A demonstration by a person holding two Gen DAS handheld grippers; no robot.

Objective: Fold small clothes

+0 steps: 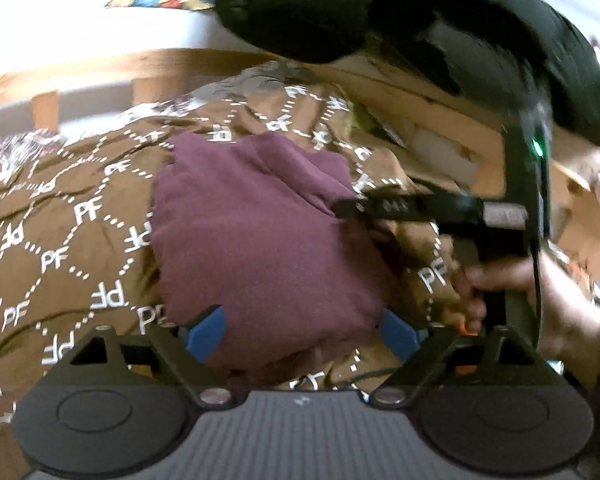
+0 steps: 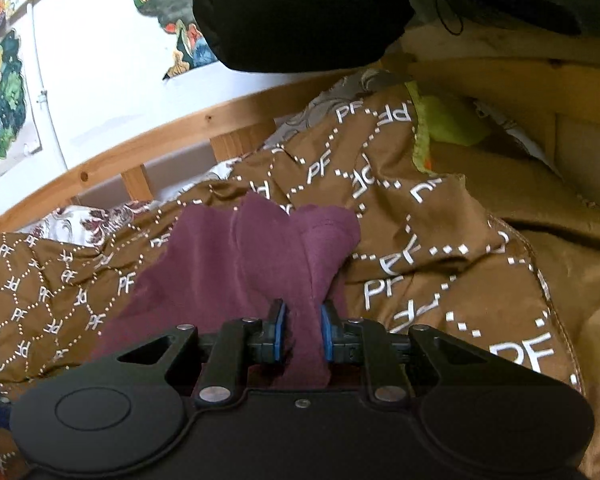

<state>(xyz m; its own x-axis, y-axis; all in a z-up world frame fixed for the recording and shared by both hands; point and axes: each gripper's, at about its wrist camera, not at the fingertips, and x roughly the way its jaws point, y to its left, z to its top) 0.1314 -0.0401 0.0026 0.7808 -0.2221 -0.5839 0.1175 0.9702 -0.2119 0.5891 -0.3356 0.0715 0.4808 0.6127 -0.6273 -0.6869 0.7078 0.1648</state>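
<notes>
Mid-fold, the maroon garment (image 1: 260, 232) lies bunched on the brown patterned bedspread (image 1: 60, 220), the right gripper (image 2: 303, 330) clenched on a gathered edge and the left gripper (image 1: 300, 330) released astride it, which next probably needs a fresh corner.

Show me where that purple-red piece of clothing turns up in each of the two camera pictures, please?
Left wrist view: the maroon garment fills the middle, lying on the brown PF-patterned blanket, between the wide-open left claw.
Right wrist view: it sits at lower centre, with a bunched fold pinched in the right claw.
Shared landmark: the wooden bed rail behind the blanket.
</notes>
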